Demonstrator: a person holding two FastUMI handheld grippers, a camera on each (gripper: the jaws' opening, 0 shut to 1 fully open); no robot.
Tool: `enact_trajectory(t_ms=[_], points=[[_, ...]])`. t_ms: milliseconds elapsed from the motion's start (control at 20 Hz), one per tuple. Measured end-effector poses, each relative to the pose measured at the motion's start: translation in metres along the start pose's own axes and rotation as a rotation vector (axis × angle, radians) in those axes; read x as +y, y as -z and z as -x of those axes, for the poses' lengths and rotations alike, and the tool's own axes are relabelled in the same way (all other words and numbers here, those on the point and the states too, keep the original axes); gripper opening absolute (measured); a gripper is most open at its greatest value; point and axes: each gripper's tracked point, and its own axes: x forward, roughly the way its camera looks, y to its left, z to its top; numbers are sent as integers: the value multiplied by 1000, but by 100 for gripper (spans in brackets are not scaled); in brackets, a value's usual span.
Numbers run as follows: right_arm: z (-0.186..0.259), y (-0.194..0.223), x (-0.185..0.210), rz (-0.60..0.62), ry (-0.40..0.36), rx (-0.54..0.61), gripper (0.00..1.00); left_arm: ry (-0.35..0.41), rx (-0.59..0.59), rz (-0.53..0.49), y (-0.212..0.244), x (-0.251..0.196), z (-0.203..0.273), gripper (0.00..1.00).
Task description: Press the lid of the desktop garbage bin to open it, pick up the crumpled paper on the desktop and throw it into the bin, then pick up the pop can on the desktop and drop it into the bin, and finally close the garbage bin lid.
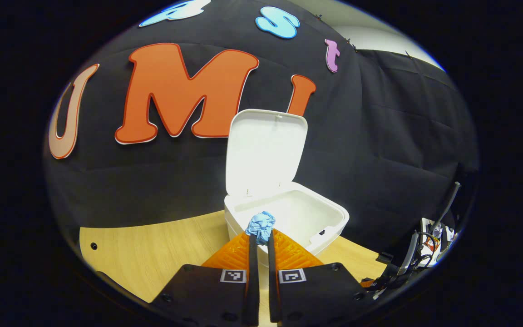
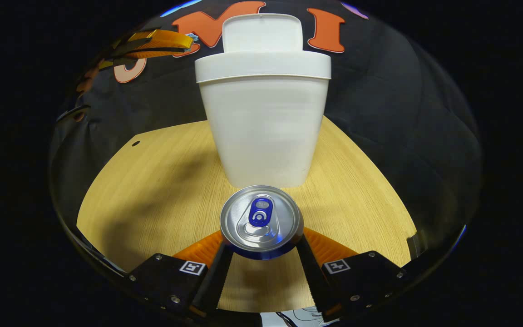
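At frame centre, your left gripper (image 1: 260, 236) clamps the crumpled paper (image 1: 260, 226) by the open bin (image 1: 288, 213); release past the rim. Right gripper (image 2: 261, 247) brackets the pop can (image 2: 261, 221); contact unclear.

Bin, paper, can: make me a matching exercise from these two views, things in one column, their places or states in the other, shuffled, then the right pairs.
Things:
1. bin lid
2. crumpled paper
3. pop can
4. garbage bin

States:
A. stands on the wooden desktop, behind the can
B. pinched at the left gripper tips
C. raised upright
D. between the right gripper fingers

Pairs: 1-C, 2-B, 3-D, 4-A
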Motion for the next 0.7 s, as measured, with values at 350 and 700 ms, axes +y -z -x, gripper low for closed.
enact_trajectory(t_ms=[350, 700], points=[[8, 3, -27, -45, 37, -7, 80, 23, 9, -21, -1, -17, -20, 14], [20, -17, -54, -73, 70, -42, 75, 2, 41, -47, 5, -22, -34, 25]])
